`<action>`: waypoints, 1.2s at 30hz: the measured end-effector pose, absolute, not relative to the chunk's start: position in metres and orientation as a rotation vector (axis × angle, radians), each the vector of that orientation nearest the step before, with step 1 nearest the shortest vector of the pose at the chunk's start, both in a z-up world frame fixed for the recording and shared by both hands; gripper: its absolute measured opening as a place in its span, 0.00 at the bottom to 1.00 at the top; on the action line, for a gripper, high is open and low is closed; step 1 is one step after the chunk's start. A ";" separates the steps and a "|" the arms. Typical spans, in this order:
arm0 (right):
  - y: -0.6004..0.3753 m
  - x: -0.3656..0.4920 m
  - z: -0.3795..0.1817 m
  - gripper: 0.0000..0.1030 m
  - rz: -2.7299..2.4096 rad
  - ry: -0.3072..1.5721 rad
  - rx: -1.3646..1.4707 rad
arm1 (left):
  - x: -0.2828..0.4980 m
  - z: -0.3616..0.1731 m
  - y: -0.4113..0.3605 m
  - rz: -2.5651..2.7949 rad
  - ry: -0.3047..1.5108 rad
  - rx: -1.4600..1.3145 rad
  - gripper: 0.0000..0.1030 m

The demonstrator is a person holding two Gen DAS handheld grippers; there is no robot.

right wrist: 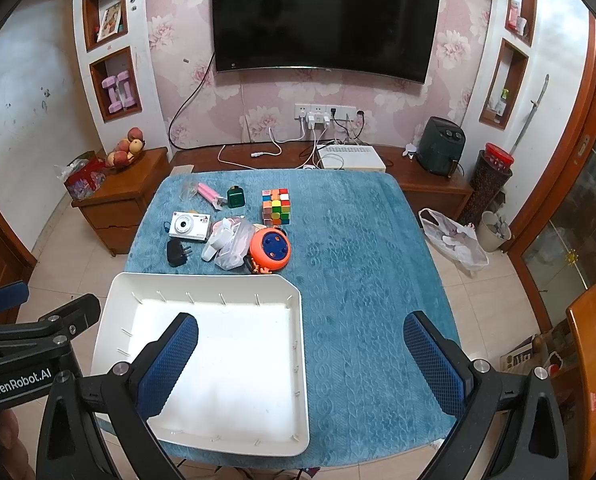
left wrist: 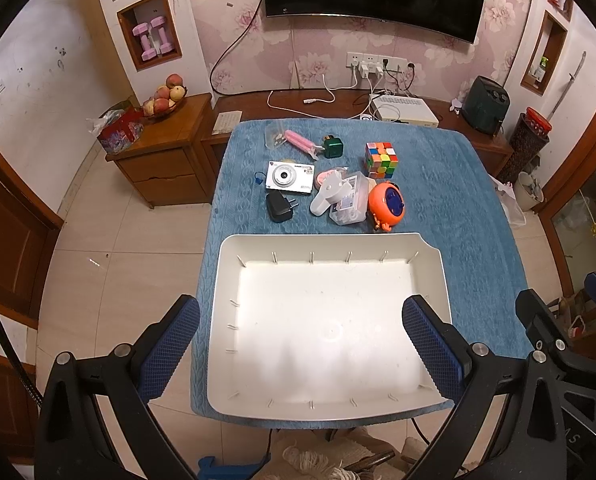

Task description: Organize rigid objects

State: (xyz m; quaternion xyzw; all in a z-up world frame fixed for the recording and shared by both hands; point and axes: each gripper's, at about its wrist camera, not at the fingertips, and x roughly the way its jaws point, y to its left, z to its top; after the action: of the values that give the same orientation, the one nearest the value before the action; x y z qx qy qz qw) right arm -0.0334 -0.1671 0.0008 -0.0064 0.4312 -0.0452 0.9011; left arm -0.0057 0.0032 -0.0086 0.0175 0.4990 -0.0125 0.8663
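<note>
Both the left gripper [left wrist: 301, 344] and right gripper [right wrist: 301, 364] hover, jaws apart, over the white tray [left wrist: 437, 276]; clutter sits at twelve o'clock.

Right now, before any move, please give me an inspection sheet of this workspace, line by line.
Surface: blue textured cloth covers the table.
Job's things: empty white plastic tray; beyond it white compact camera, black plug adapter, multicoloured puzzle cube, round orange toy, clear plastic box.
Clutter: pink-handled tool, small green bottle.
Grippers: left gripper and right gripper, fingers apart, holding nothing.
Cables: white cables behind the table.
Surroundings: black wall television.
</note>
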 end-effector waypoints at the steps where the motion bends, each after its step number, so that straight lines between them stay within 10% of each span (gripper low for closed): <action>1: -0.167 -0.033 0.001 1.00 -0.093 0.892 -0.013 | -0.006 -0.008 0.003 -0.026 1.045 0.036 0.98; 36: -0.207 -0.009 -0.013 1.00 0.022 0.906 -0.014 | 0.013 -0.015 -0.005 0.091 1.079 -0.039 0.98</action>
State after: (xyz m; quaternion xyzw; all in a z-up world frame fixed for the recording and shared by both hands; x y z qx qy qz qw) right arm -0.0094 -0.2074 -0.0133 -0.0070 0.4375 0.0107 0.8991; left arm 0.0133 -0.0053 -0.0151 -0.0185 0.5135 0.0432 0.8568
